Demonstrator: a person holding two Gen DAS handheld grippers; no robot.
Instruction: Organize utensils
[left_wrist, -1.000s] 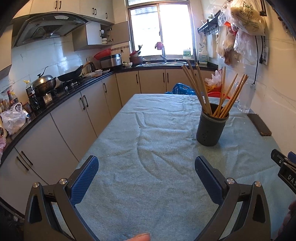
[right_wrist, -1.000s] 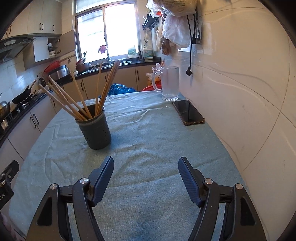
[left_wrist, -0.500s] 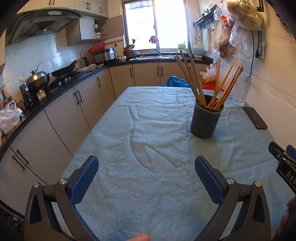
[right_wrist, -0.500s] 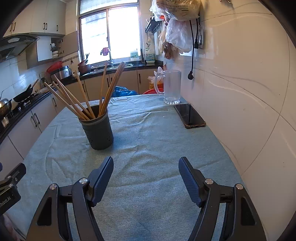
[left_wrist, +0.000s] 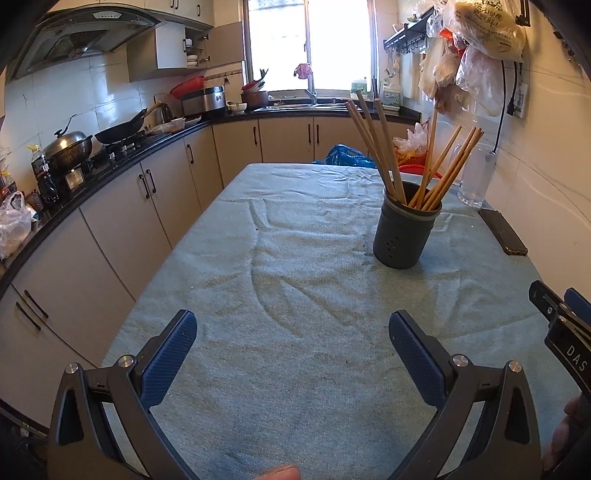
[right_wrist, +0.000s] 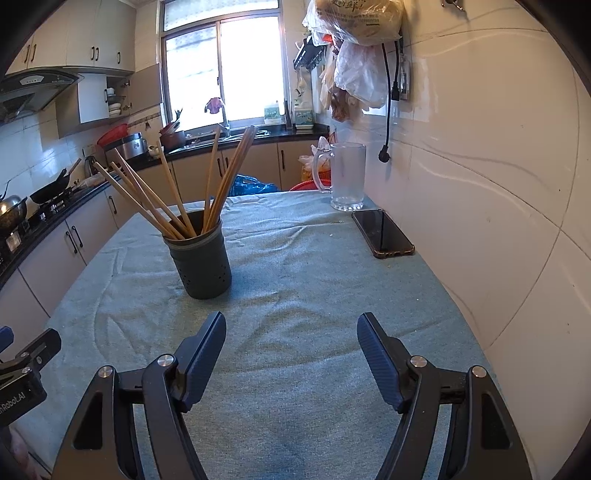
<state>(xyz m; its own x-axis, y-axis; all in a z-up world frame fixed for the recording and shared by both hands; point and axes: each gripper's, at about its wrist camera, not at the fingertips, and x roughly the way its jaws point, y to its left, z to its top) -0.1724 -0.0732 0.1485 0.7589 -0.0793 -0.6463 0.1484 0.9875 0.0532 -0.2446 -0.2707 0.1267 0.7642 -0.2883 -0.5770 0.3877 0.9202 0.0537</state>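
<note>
A dark grey perforated holder stands upright on the table, with several wooden chopsticks fanned out of it. It also shows in the right wrist view with the chopsticks. My left gripper is open and empty, low over the cloth, well short of the holder. My right gripper is open and empty, to the right of and nearer than the holder. Its side shows at the right edge of the left wrist view.
A teal cloth covers the table. A black phone and a glass mug lie near the tiled wall on the right. Kitchen cabinets and a stove run along the left.
Both grippers have drawn back and risen a little, so the holder sits slightly farther away. Both stayed open and empty.
</note>
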